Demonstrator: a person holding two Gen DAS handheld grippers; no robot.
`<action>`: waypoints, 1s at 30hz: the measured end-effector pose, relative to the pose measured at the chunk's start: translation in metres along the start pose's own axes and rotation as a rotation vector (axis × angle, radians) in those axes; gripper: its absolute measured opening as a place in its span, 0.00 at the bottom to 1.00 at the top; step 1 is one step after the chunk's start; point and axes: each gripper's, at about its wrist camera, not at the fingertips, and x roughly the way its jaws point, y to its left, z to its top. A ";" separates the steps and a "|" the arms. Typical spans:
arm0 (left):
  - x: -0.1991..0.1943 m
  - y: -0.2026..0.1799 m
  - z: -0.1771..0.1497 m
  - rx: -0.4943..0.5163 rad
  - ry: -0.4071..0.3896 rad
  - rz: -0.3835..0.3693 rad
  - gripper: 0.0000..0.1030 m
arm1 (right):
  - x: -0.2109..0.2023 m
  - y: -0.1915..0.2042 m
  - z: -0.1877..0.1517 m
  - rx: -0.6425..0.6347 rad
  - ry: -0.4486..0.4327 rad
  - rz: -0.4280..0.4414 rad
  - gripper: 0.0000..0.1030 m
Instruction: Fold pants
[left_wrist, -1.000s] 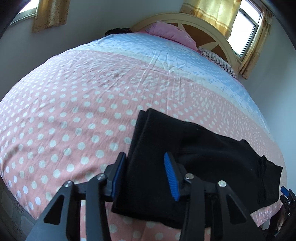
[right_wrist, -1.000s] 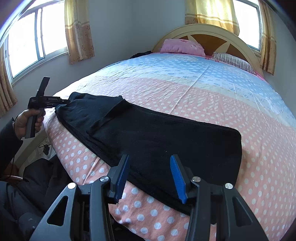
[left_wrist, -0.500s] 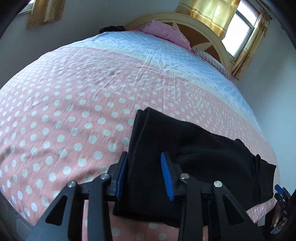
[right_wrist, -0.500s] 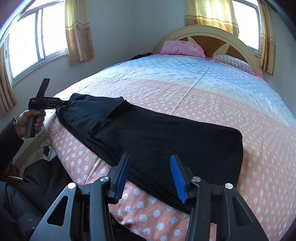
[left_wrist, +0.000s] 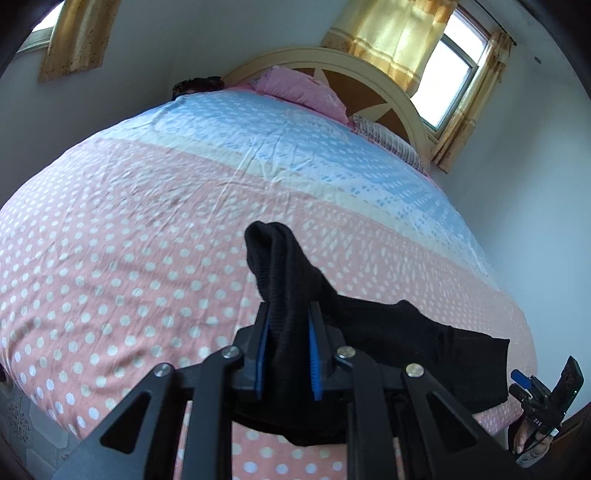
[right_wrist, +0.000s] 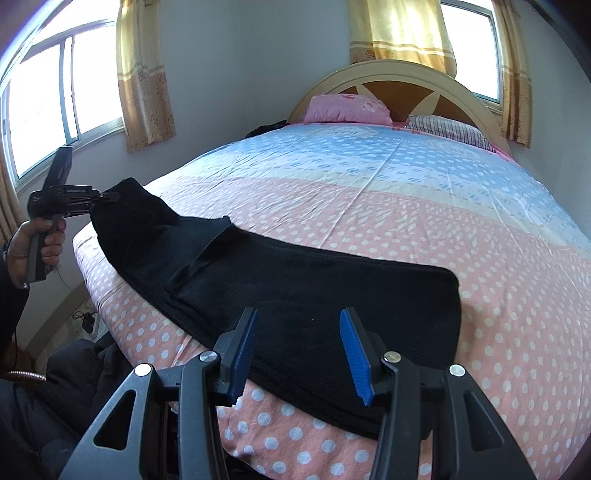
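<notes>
Black pants (right_wrist: 295, 273) lie lengthwise along the near edge of the bed (right_wrist: 406, 206). In the left wrist view one end of the pants (left_wrist: 280, 266) is bunched and raised off the sheet. My left gripper (left_wrist: 286, 350) has its jaws closing, and the blue pads press that fabric from both sides. In the right wrist view a hand (right_wrist: 33, 240) holds the left gripper (right_wrist: 107, 195) at the pants' far left end. My right gripper (right_wrist: 299, 354) stands open just above the other end, its pads clear of the cloth. In the left wrist view the right gripper (left_wrist: 521, 378) shows small at the bottom right.
The bed's polka-dot sheet (left_wrist: 129, 240) stretches pink, then blue, toward an arched headboard (right_wrist: 402, 81). A pink pillow (right_wrist: 347, 109) and a striped pillow (right_wrist: 447, 127) lie there. Dark clothing (right_wrist: 74, 369) sits on the floor by the bed's near left side. Curtained windows (right_wrist: 48, 103) flank the room.
The left gripper's jaws have narrowed onto the pants' end and lifted it off the sheet, bunching the cloth. The right gripper has stayed in place, open.
</notes>
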 end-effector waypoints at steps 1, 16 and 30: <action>-0.003 -0.009 0.001 0.010 -0.004 -0.019 0.18 | -0.002 -0.002 0.001 0.007 -0.007 -0.005 0.46; -0.009 -0.193 0.005 0.235 0.041 -0.273 0.18 | -0.032 -0.065 0.008 0.183 -0.099 -0.127 0.52; 0.069 -0.320 -0.029 0.393 0.223 -0.342 0.18 | -0.048 -0.116 0.002 0.320 -0.133 -0.219 0.52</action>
